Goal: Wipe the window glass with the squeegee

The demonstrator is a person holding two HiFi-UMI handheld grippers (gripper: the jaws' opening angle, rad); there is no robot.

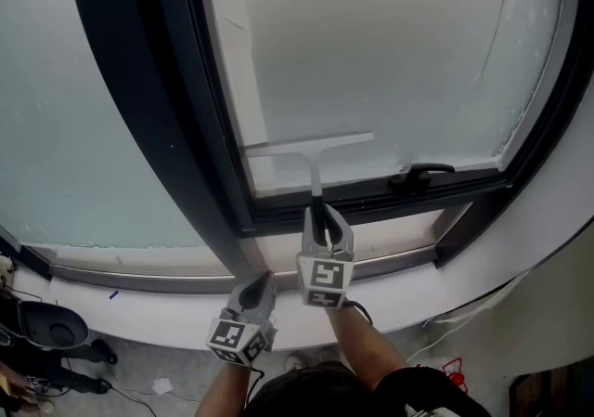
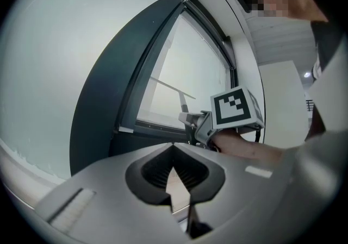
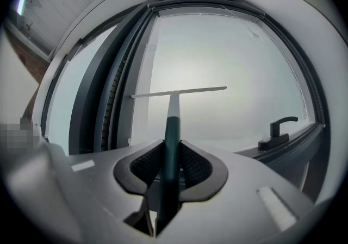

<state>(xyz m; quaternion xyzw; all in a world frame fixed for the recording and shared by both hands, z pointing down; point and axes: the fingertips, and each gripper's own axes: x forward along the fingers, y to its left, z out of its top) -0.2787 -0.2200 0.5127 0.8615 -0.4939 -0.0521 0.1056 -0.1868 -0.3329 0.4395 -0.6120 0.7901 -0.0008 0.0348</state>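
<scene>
The squeegee point(image 1: 314, 153) has a pale blade and a dark green handle point(image 3: 172, 145). Its blade point(image 3: 179, 92) lies flat against the lower part of the window glass point(image 1: 390, 44), nearly level. My right gripper point(image 1: 322, 220) is shut on the handle, just below the dark window frame point(image 1: 371, 197). My left gripper point(image 1: 252, 293) hangs lower and to the left, near the sill, shut with nothing between its jaws. In the left gripper view the right gripper point(image 2: 191, 123) and its marker cube point(image 2: 235, 108) show ahead, with the squeegee point(image 2: 173, 87) on the glass.
A black window handle point(image 1: 419, 174) sits on the frame right of the squeegee, also the handle point(image 3: 277, 130) in the right gripper view. A thick dark mullion point(image 1: 158, 90) divides the panes at left. The white sill point(image 1: 139, 308) runs below; cables and gear point(image 1: 46, 350) lie on the floor.
</scene>
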